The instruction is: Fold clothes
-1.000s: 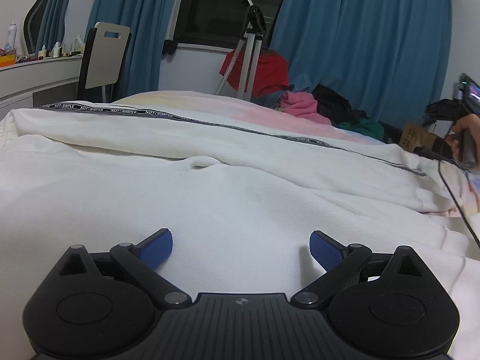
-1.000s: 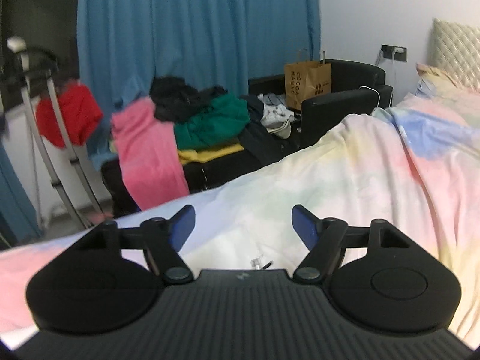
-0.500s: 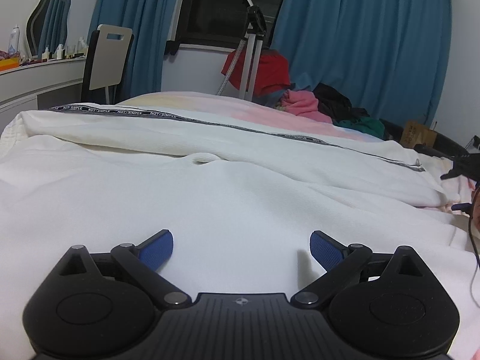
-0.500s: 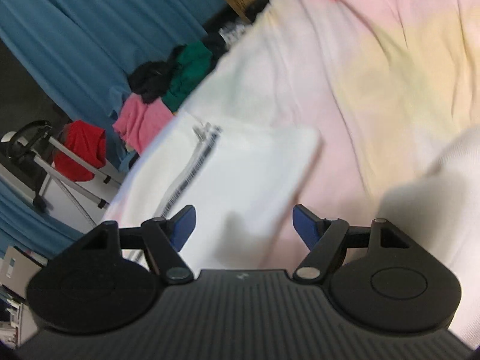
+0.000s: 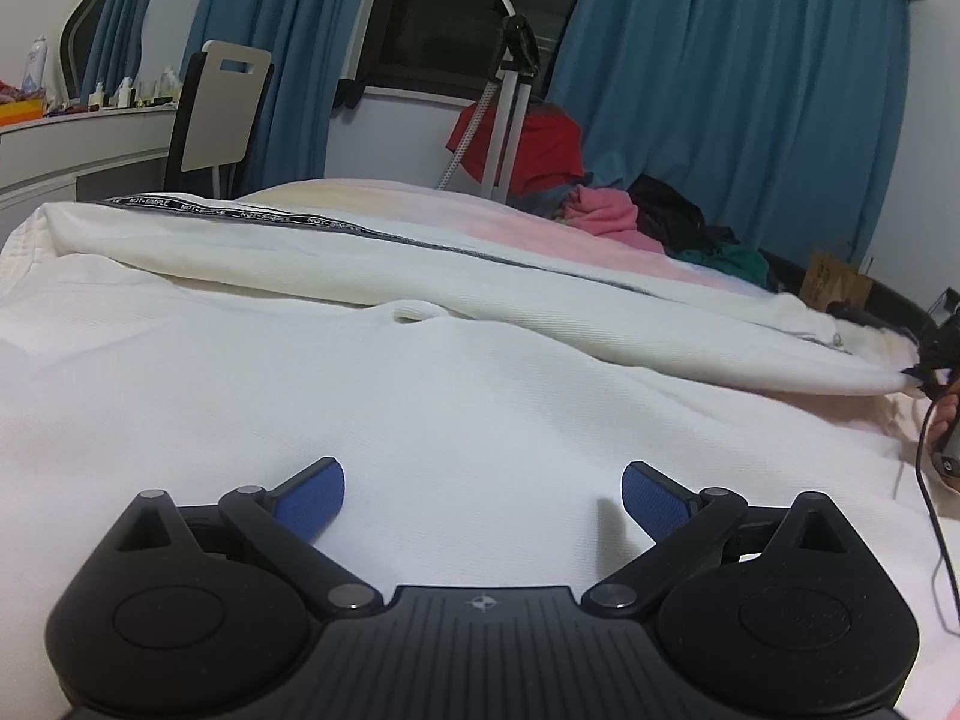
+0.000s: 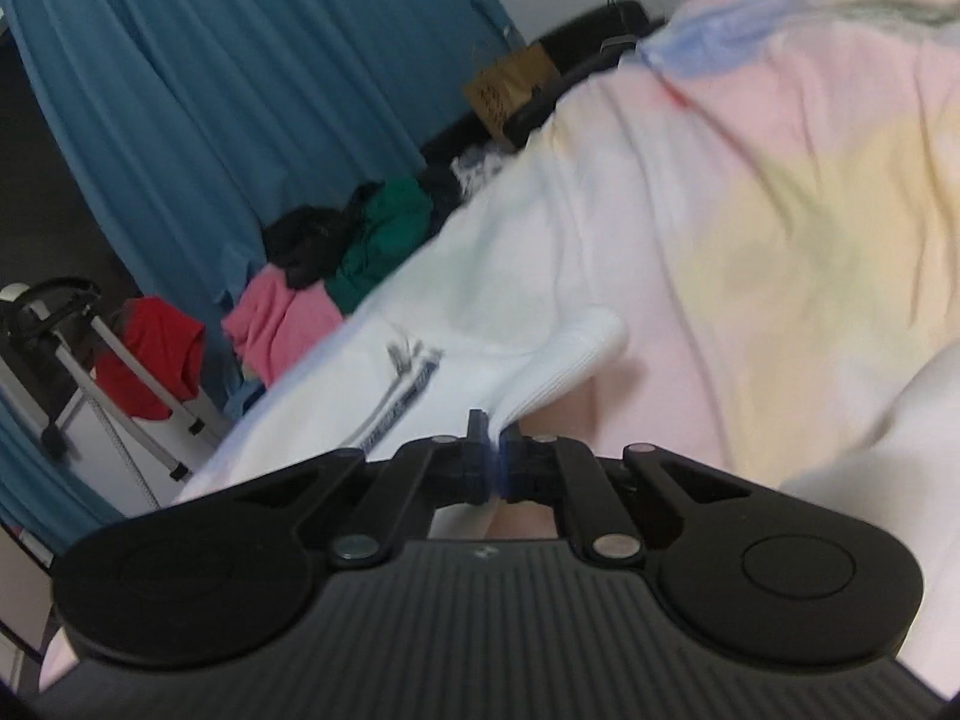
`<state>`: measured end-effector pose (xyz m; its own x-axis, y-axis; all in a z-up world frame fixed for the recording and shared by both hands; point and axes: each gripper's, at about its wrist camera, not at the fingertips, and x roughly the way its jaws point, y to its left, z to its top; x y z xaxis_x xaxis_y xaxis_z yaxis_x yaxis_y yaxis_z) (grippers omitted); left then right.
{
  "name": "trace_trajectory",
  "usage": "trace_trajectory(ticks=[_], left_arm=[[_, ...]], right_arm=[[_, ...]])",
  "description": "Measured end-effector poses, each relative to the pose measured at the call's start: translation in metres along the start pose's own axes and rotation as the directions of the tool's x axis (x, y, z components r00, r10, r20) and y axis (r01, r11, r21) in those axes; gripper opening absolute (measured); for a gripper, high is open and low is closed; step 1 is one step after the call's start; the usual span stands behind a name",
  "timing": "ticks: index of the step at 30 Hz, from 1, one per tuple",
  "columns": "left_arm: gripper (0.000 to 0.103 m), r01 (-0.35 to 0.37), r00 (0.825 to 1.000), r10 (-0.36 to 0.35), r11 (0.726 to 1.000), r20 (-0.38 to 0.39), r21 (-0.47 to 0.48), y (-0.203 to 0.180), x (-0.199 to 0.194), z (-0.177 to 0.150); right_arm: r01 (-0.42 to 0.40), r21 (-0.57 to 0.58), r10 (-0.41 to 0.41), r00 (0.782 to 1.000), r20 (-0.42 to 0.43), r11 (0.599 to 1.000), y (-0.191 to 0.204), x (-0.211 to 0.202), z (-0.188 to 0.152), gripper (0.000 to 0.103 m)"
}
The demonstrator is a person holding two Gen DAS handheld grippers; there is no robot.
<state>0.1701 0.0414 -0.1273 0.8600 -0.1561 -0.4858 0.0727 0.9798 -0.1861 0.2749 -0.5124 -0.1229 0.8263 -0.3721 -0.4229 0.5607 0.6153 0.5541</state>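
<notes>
A white garment (image 5: 450, 372) with a black lettered stripe (image 5: 240, 215) lies spread on the pastel bedspread (image 5: 540, 234). My left gripper (image 5: 483, 495) is open and empty, low over the garment's body. My right gripper (image 6: 495, 450) is shut on the ribbed cuff of the garment's sleeve (image 6: 558, 360) and holds it just off the bedspread (image 6: 810, 228). In the left wrist view the right gripper (image 5: 927, 369) shows at the far right edge, pinching the sleeve end.
A pile of pink, green and black clothes (image 5: 660, 222) sits beyond the bed by the blue curtains (image 5: 720, 90). A tripod with a red cloth (image 5: 516, 138) stands near the window. A chair (image 5: 219, 114) and white desk (image 5: 72, 144) are at the left.
My right gripper swung down to the sleeve cuff and shut on it, lifting it slightly. My left gripper stayed open, with its view shifted a little.
</notes>
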Motion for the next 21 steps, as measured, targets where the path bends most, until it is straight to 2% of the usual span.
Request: trace_trajectory(ticks=[3, 6, 10, 12, 21], left_arm=[[0.1, -0.001, 1.0, 0.001, 1.0, 0.005, -0.009, 0.002, -0.006, 0.002], [0.1, 0.006, 1.0, -0.006, 1.0, 0.024, 0.0, 0.001, -0.018, 0.006], [0.1, 0.011, 0.999, -0.011, 1.0, 0.041, 0.017, -0.002, -0.035, 0.009], [0.1, 0.019, 0.999, -0.02, 1.0, 0.048, 0.02, -0.003, -0.043, 0.011], [0.1, -0.016, 0.999, 0.01, 0.993, 0.05, 0.115, -0.02, -0.061, 0.017]], right_arm=[[0.0, -0.015, 0.001, 0.999, 0.04, 1.0, -0.007, -0.016, 0.013, 0.005], [0.038, -0.013, -0.037, 0.998, 0.059, 0.999, -0.025, -0.03, 0.018, 0.005], [0.101, 0.046, -0.102, 0.995, 0.008, 0.994, -0.067, -0.039, 0.006, 0.005], [0.11, 0.026, -0.109, 0.994, -0.01, 0.994, -0.076, -0.039, -0.003, 0.005], [0.105, -0.052, -0.108, 0.992, -0.058, 0.993, -0.066, -0.056, -0.01, 0.011]])
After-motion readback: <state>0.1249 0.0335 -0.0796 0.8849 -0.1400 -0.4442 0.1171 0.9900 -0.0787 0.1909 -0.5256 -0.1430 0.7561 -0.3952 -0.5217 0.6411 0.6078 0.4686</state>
